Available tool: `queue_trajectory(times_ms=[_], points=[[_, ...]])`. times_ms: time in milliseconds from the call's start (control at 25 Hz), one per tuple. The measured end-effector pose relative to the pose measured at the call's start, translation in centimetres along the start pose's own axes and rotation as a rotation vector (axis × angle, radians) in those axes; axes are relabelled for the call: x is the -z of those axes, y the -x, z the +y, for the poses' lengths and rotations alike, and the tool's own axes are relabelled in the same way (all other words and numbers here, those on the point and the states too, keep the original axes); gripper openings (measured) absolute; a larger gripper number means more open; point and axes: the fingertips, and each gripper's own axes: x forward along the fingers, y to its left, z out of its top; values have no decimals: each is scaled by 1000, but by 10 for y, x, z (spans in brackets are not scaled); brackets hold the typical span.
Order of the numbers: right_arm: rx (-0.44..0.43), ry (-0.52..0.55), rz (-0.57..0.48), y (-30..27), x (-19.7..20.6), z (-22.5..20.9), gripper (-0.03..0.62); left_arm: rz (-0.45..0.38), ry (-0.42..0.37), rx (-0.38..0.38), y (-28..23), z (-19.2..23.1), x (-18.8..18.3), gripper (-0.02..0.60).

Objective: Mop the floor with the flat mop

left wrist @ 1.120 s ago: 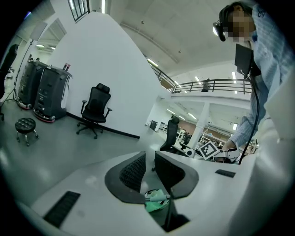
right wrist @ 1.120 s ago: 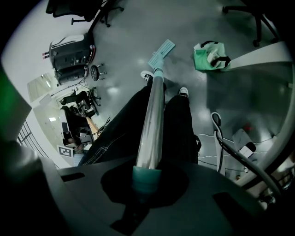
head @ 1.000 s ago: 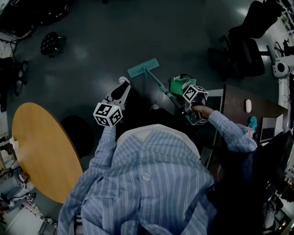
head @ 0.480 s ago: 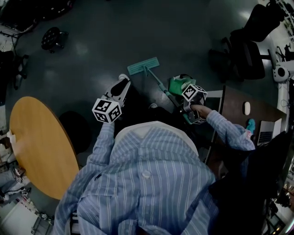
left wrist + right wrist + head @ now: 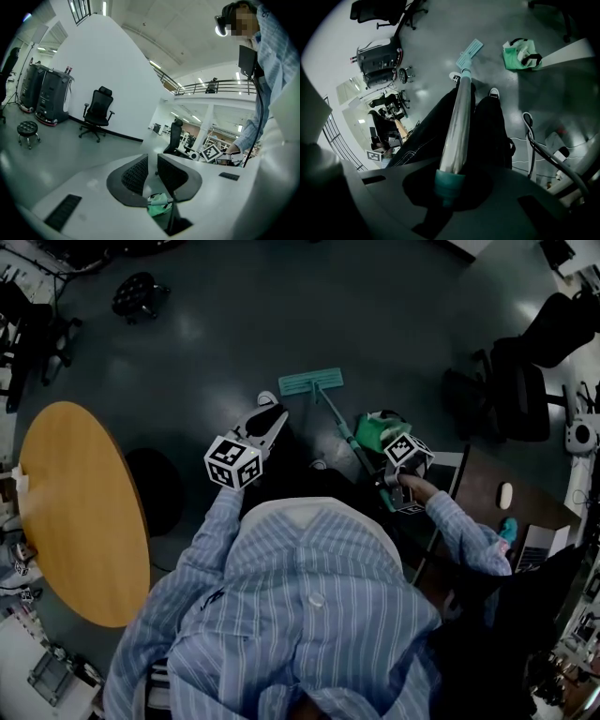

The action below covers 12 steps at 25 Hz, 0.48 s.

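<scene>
The mop head (image 5: pixel 310 382) now lies squarer across the head view than half a second ago, and the left claw (image 5: pixel 270 423) has come closer to the pole (image 5: pixel 352 439).

The flat mop (image 5: pixel 460 112) rests with its teal head on the dark floor (image 5: pixel 244 324), ahead of the person's shoes (image 5: pixel 493 93). Its metal pole slants back to the right claw (image 5: pixel 387 486), which is clamped round it just above the teal collar (image 5: pixel 449 182). The left claw's pads (image 5: pixel 136 174) stand a narrow gap apart with nothing between them, and it touches no part of the mop.

A green bag (image 5: pixel 379 430) sits on the floor just beside the pole, on its right. The person's dark trouser legs (image 5: pixel 440 122) flank the pole on both sides. A cable (image 5: pixel 530 136) loops over the floor to the right. A round wooden worktop (image 5: pixel 80 512) stands well to the left, and a dark worktop (image 5: pixel 487 479) carrying a mouse (image 5: pixel 506 495) stands close on the right. Black office chairs (image 5: pixel 516 390) and a wheeled stool (image 5: pixel 141 296) stand further out.
</scene>
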Motion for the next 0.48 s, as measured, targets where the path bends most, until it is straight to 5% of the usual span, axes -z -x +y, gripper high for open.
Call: queue_trajectory(times_ms=[480], points=[[8,4,-5,1,2,-3,12,-38,19,-18,6,-3,0,64]])
